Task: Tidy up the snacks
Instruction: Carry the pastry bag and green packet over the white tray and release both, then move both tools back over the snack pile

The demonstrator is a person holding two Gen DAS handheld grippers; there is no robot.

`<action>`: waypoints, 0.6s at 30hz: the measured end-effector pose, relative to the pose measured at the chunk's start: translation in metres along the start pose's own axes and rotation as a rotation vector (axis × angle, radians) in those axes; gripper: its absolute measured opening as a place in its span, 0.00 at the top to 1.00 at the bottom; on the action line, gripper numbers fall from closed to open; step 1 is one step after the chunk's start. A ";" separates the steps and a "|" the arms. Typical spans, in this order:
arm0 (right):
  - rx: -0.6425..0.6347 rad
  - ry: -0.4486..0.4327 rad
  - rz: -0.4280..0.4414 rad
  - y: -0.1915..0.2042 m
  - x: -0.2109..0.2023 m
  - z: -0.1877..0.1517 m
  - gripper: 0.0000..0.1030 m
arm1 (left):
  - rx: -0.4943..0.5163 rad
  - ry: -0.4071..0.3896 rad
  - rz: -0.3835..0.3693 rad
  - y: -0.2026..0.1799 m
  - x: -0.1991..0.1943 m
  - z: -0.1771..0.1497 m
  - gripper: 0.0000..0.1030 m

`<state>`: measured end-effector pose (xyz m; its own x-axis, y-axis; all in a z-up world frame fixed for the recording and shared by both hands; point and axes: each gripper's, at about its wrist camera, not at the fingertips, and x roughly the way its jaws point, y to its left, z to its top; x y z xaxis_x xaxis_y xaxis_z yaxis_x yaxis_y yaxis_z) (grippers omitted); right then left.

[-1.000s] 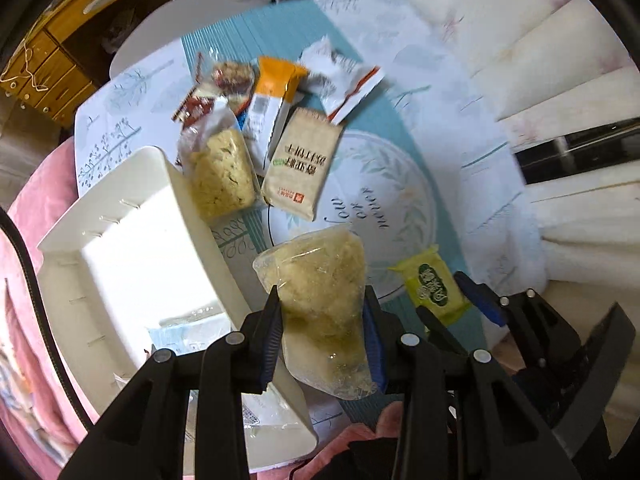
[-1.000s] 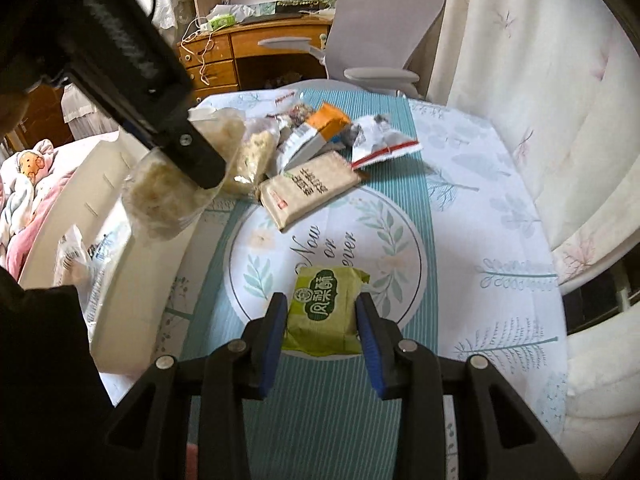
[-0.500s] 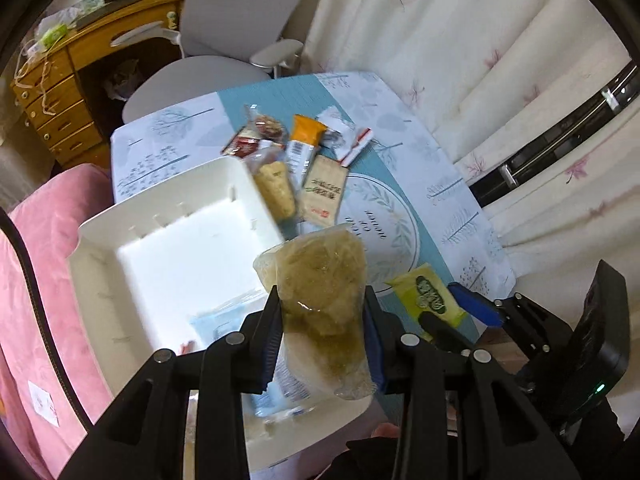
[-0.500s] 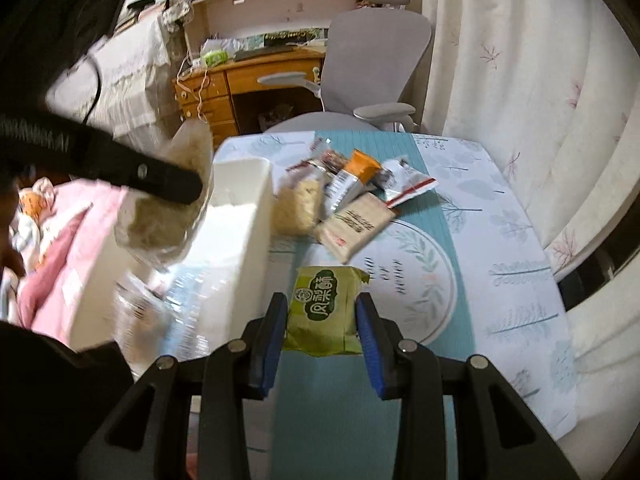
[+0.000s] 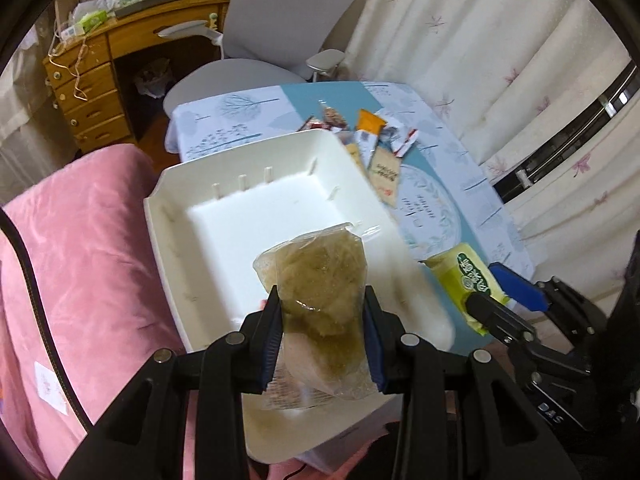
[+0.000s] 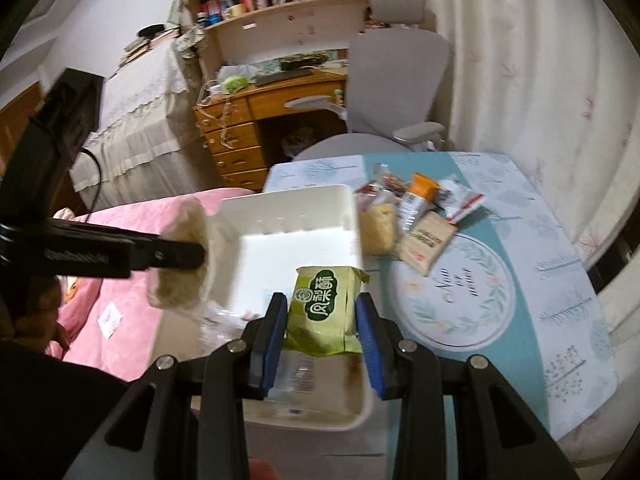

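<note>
My left gripper (image 5: 323, 332) is shut on a clear bag of pale crumbly snack (image 5: 320, 288), held over the white plastic bin (image 5: 176, 216). In the right wrist view that same clear bag (image 6: 180, 256) hangs at the bin's left wall (image 6: 236, 272). My right gripper (image 6: 322, 334) is shut on a green snack packet (image 6: 326, 308), hovering over the bin's near right corner; the green packet (image 5: 466, 280) also shows at the right of the left wrist view. Several other snacks (image 6: 416, 216) lie on the table beyond the bin.
The bin holds a clear wrapper (image 6: 296, 368) at its near end. A patterned blue tablecloth (image 6: 520, 280) covers the table. A pink cushion (image 5: 80, 264) lies left of the bin. A grey office chair (image 6: 396, 80), wooden desk (image 6: 240, 136) and curtains (image 5: 480, 60) stand behind.
Both grippers have swung left from over the table to over the bin, each still carrying its snack. The view has risen and tilted, so more of the room shows.
</note>
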<state>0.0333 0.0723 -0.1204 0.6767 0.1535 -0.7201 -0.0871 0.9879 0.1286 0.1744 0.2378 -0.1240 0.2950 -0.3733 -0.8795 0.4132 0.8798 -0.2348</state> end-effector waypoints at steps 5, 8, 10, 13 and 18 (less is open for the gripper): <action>-0.061 0.011 0.027 0.033 0.009 -0.003 0.65 | -0.028 0.002 -0.009 0.016 0.002 -0.010 0.66; -0.069 0.032 0.044 0.042 0.016 -0.001 0.65 | -0.025 0.022 -0.006 0.018 0.003 -0.014 0.61; -0.070 0.039 0.033 0.044 0.019 0.000 0.64 | -0.015 0.021 -0.006 0.018 0.002 -0.015 0.60; -0.062 0.038 0.016 0.044 0.020 0.001 0.64 | -0.019 0.013 -0.002 0.018 0.001 -0.015 0.43; -0.047 0.050 -0.003 0.040 0.022 0.002 0.63 | -0.018 0.013 0.006 0.018 0.001 -0.013 0.40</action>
<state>0.0464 0.1156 -0.1297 0.6400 0.1502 -0.7536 -0.1203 0.9882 0.0949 0.1709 0.2570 -0.1350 0.2859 -0.3645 -0.8862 0.3963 0.8870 -0.2370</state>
